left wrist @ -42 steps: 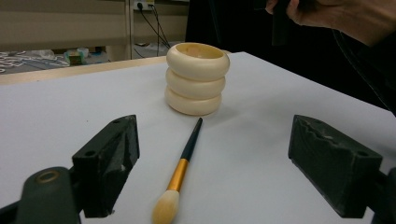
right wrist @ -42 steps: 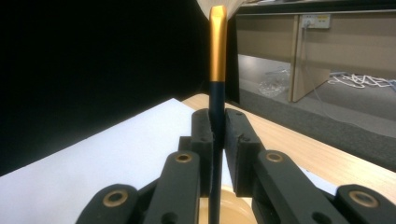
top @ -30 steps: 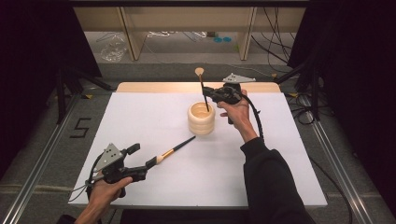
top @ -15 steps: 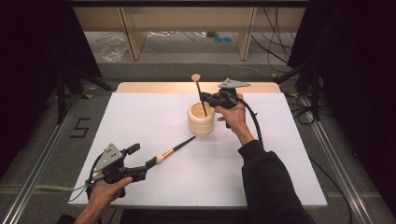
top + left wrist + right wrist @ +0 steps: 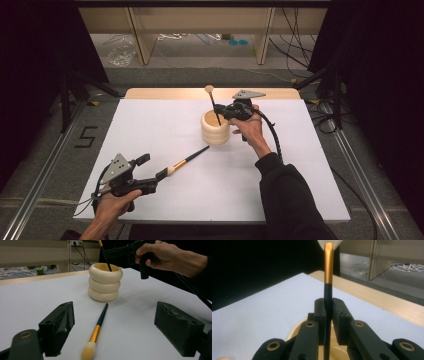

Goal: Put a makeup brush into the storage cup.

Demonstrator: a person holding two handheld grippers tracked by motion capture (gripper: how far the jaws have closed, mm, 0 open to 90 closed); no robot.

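High view: right gripper (image 5: 223,112) clamps upright brush (image 5: 214,103), handle tip inside cream holder (image 5: 215,128) at table (image 5: 150,120) centre.
Change: brush head sits lower than a second ago, handle deeper in holder; insertion looks nearly done.
Left gripper view: left gripper (image 5: 115,327) jaws spread, empty; second brush (image 5: 97,333) lies between them, near side of holder, not pinched.
Right gripper view: jaws shut on black handle, gold ferrule above.
Unchanged: left gripper and second brush, same spot.

Upright brush (image 5: 214,105) entering cream holder (image 5: 215,129).
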